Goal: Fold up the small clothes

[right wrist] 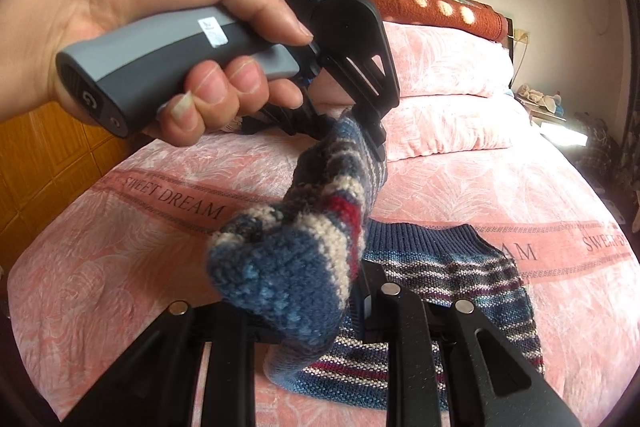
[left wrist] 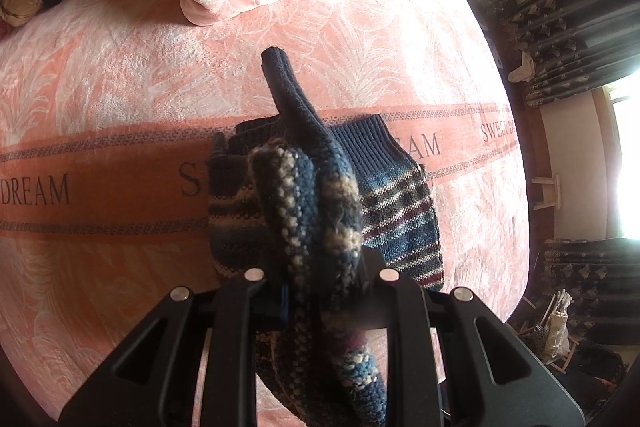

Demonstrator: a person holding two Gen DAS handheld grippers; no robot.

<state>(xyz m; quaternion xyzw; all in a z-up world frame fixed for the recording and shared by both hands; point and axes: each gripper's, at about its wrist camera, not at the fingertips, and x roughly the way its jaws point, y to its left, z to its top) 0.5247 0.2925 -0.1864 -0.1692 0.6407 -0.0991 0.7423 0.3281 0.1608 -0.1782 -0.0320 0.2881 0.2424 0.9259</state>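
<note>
the blue, cream and red striped knitted garment [right wrist: 440, 291] lies partly on the pink fleece bed cover [right wrist: 500, 187], over its printed "sweet dream" band. the left claw [right wrist: 372, 131], gripped by a bare hand [right wrist: 132, 23] on a grey handle, is clenched on a raised fold of the garment above the band. the right claw [right wrist: 312, 307] is clenched on another bunched part of the same garment, nearer the camera. a pink pillow [right wrist: 448, 83] sits beyond the band.
</note>
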